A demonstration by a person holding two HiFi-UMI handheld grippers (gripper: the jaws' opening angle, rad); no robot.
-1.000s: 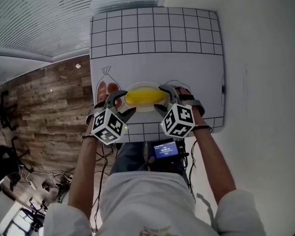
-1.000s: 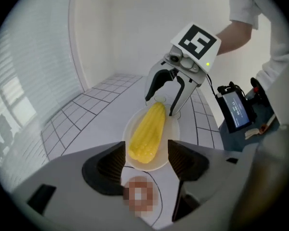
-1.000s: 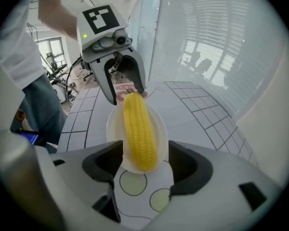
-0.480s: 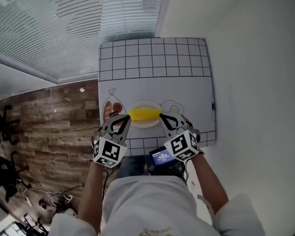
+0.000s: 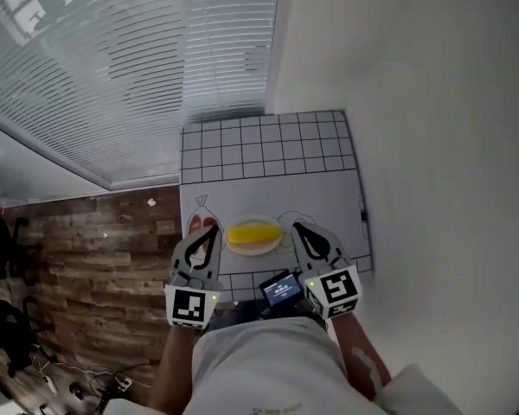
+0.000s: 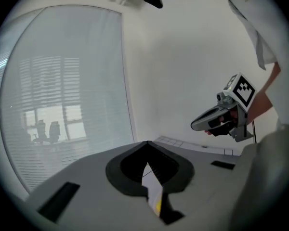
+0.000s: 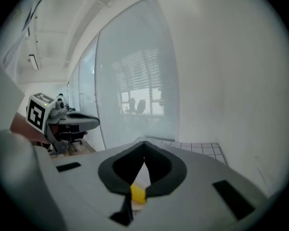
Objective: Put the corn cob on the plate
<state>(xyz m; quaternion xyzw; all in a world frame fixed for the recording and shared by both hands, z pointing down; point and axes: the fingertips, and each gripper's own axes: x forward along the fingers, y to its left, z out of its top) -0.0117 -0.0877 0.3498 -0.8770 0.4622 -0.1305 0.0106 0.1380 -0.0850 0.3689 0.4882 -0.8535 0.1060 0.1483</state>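
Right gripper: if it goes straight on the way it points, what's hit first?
Nothing near. The shut right gripper aims above the corn cob and plate; its line seems to meet the far end of the gridded mat or the glass wall behind it. Depth unclear.

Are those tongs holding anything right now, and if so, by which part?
Nothing. The left tongs and right tongs are shut and empty; the corn cob lies on the plate.

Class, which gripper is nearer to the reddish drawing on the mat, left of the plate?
Left. The left gripper hangs right beside the reddish drawing, overlapping it in the head view; the right gripper is beyond the plate and corn cob.
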